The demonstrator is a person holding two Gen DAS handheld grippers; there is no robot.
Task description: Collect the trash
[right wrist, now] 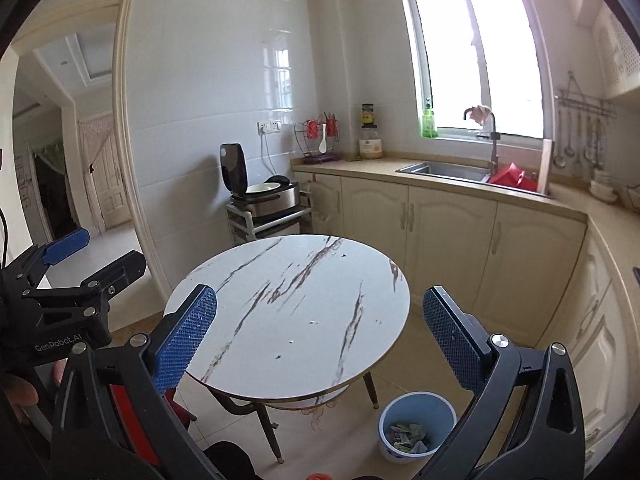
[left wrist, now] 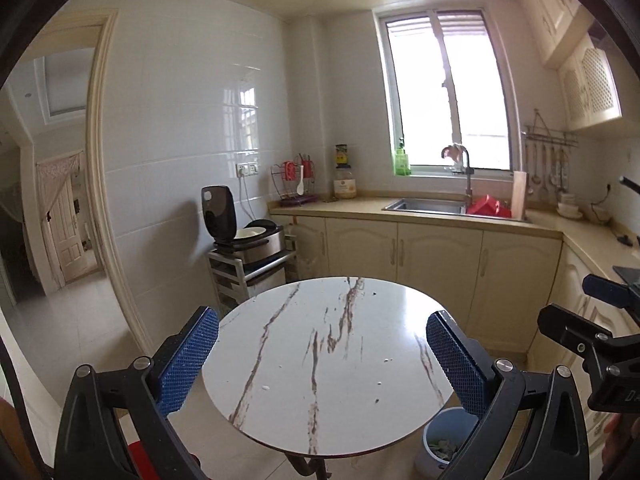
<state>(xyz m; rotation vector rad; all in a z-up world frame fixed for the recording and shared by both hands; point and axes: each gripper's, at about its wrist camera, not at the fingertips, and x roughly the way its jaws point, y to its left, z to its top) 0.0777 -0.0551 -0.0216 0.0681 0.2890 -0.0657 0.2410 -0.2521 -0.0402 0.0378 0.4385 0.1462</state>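
In the left wrist view, the left gripper (left wrist: 322, 338) is hovering wide and empty over the round table (left wrist: 360, 432). In the right wrist view, the right gripper (right wrist: 320, 318) is gaping empty; crumpled trash (right wrist: 410, 436) is lying in the blue bin (right wrist: 386, 414) below the table, likely light and soft, best pinched by a fold

Daylight enters through the window (left wrist: 446, 92), far ahead of both tongs and to their right; its panes are blown out white. Glare streaks the tiled wall (right wrist: 276, 68) ahead on the left. The round table (left wrist: 328, 364) directly beyond the fingertips is evenly lit, sharp. Fisheye bending curves door frame and cabinets; corners are vignetted black.
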